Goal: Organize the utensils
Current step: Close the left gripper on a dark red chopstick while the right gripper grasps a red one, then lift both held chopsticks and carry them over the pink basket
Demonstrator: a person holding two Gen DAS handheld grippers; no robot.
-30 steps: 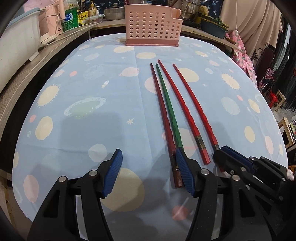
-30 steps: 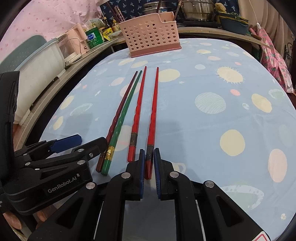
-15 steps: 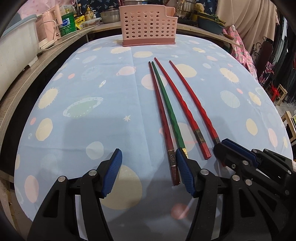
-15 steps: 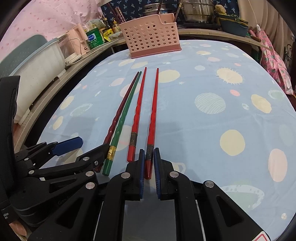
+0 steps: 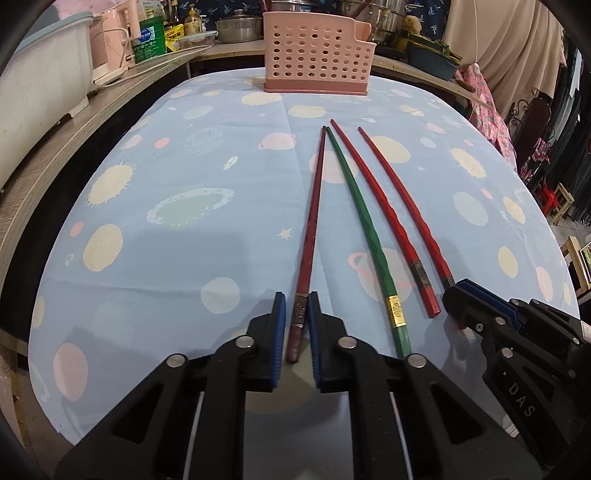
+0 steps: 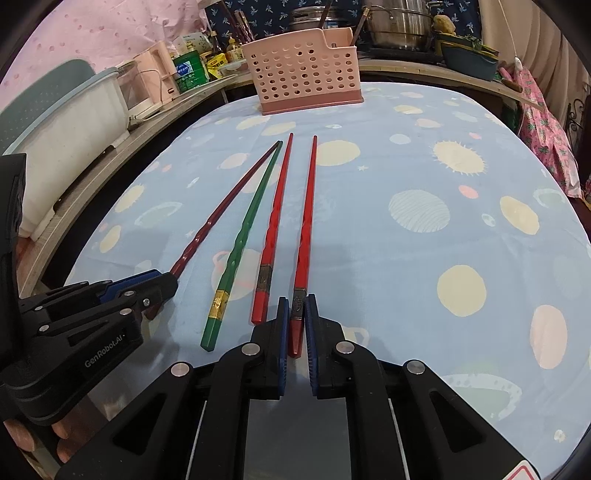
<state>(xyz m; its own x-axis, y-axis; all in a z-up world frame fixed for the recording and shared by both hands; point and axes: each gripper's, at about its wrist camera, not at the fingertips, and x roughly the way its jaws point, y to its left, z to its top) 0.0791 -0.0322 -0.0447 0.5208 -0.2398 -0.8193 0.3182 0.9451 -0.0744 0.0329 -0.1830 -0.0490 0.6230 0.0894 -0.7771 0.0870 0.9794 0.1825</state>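
Several chopsticks lie side by side on the blue planet-print tablecloth [image 5: 184,177], tips toward a pink perforated basket [image 5: 314,55] at the far edge. My left gripper [image 5: 296,301] is closing on the thick end of the dark red chopstick [image 5: 312,221], with both blue pads against it. A green chopstick [image 5: 364,218] and a red chopstick [image 5: 380,206] lie free between the grippers. My right gripper [image 6: 297,301] is shut on the thick end of the bright red chopstick [image 6: 308,214], the rightmost one. Both held chopsticks rest on the cloth. The left gripper [image 6: 162,284] shows at the right wrist view's left.
The pink basket [image 6: 303,77] stands upright at the table's far edge. A wooden counter [image 5: 55,155] on the left carries a white tub [image 5: 40,74], bottles and jars. Pots [image 6: 399,22] line the back shelf. Floral cloth [image 6: 546,133] hangs at the right.
My left gripper was wide open beside the dark red chopstick; its jaws have closed onto that chopstick's end. The right gripper kept its grip on the bright red chopstick and stayed in place.
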